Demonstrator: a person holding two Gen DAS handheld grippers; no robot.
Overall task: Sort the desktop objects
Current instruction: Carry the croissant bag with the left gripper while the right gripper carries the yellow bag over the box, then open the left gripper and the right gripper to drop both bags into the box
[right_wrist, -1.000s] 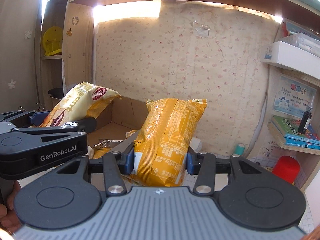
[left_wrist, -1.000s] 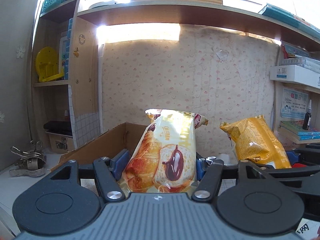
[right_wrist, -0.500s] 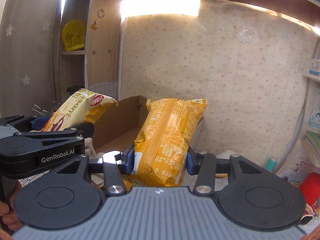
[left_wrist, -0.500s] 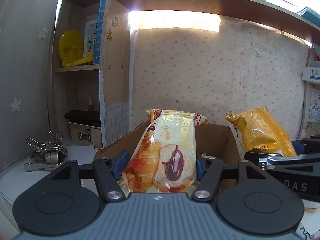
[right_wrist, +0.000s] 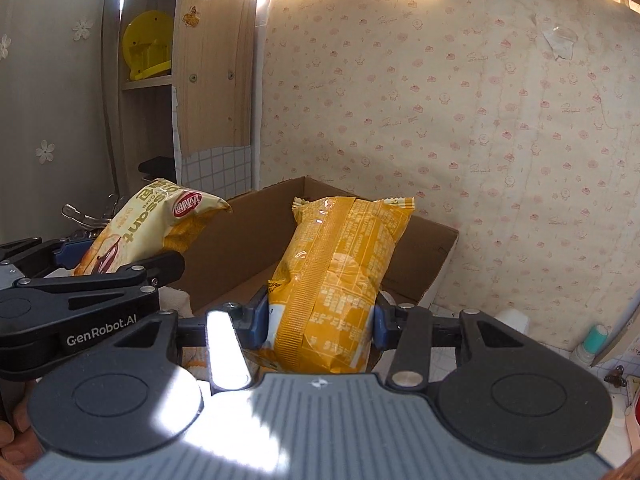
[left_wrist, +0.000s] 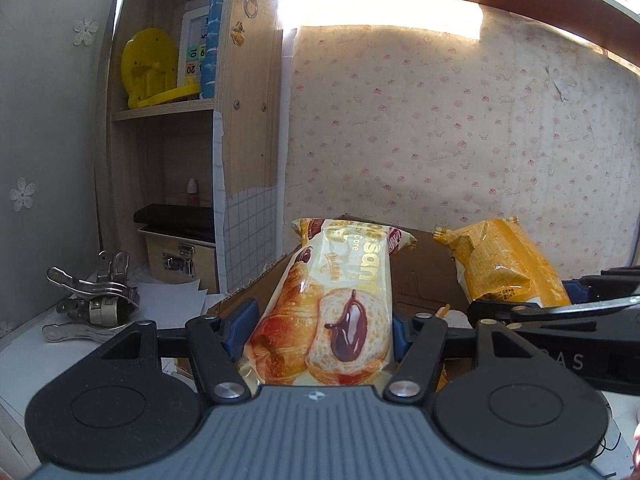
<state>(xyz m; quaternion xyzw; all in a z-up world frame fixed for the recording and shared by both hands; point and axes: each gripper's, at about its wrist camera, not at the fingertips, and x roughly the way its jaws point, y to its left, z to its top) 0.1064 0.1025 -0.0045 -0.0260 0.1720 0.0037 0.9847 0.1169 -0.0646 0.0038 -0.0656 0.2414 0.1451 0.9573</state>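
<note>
The blue fingers (left_wrist: 240, 322) of the left gripper (left_wrist: 320, 330) are closed on the croissant packet (left_wrist: 332, 304), which stands up between them over the near left edge of the cardboard box (right_wrist: 248, 240). To the right, the right gripper (right_wrist: 320, 320) clamps the orange snack bag (right_wrist: 340, 276) above the open box, which sits against the far wall. Both packs are glossy, slippery film, soft and puffed with air, held only at the lower end. I think a pack could slide out, or be let go too early and fall outside the low brown wall.
</note>
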